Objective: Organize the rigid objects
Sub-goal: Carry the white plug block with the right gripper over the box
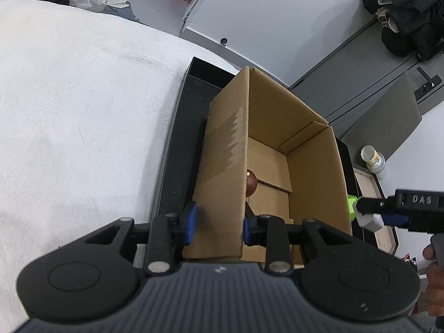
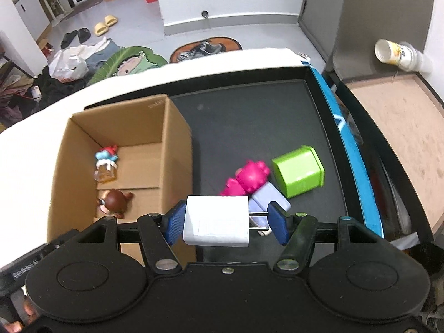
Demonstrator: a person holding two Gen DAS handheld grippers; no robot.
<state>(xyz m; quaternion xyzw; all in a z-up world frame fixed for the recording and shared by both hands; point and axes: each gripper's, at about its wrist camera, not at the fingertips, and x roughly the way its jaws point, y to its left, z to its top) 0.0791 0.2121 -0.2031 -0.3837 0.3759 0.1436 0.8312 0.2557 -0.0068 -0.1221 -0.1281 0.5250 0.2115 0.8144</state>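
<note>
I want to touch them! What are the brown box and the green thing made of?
The box looks like cardboard: matte brown, folded flaps, clear tape on one wall. The green bin looks like smooth plastic, slightly shiny with moulded edges, though I can't be sure.

Matt cardboard box point(image 2: 119, 138), glossy plastic charger point(image 2: 216, 220)

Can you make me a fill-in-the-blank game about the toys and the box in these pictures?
1. The right gripper is holding a white plug-in ____ with two metal prongs.
2. The left gripper is pinching one wall of the brown ____ box.
3. The pink toy figure lies on the black tray, right beside a ____ plastic tub tipped on its side.
4. The little brown round-headed figure sits ____ the box.

Missing words: charger; cardboard; green; inside
</note>
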